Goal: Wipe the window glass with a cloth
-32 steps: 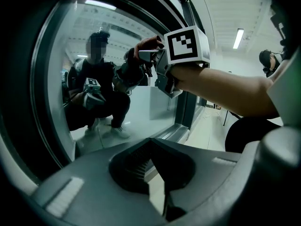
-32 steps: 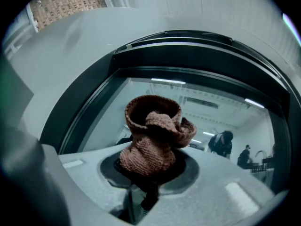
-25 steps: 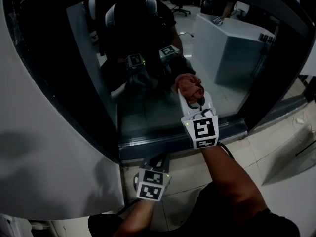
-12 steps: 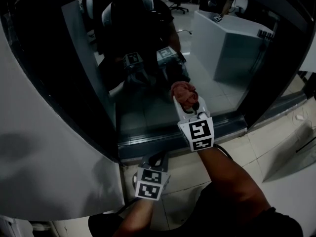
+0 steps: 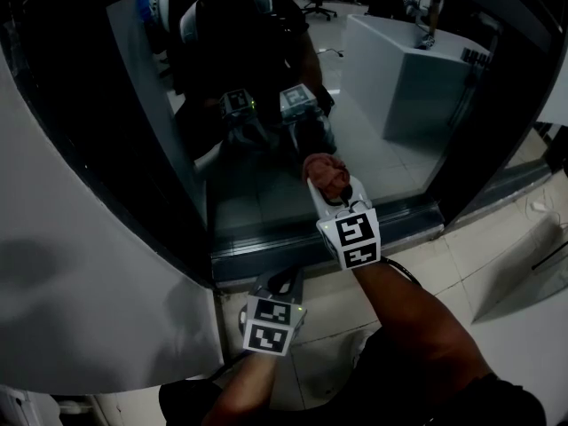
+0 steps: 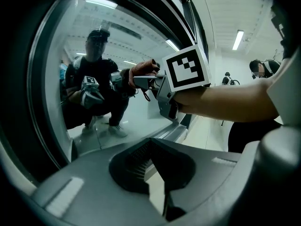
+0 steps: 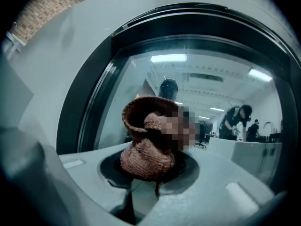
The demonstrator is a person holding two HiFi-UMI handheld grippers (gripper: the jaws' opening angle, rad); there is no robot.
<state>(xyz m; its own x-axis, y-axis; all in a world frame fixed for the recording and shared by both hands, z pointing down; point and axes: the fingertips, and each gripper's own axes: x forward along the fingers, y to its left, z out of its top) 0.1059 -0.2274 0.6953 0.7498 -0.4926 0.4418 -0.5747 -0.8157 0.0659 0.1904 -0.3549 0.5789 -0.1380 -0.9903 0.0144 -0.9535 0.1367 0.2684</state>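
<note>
My right gripper [image 5: 330, 187] is clamped on the bunched reddish-brown cloth [image 5: 324, 168], and the cloth's front sits against the window glass [image 5: 373, 96], low on the pane just above the dark bottom frame [image 5: 355, 236]. My left gripper [image 5: 282, 285] hangs lower, below that frame, its jaws drawn together with nothing between them.

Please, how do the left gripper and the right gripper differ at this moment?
The right gripper is shut on a reddish-brown cloth; the left gripper is shut and holds nothing. The right gripper is up at the window glass; the left gripper hangs lower, below the window frame. Both carry a cube with square markers.
</note>
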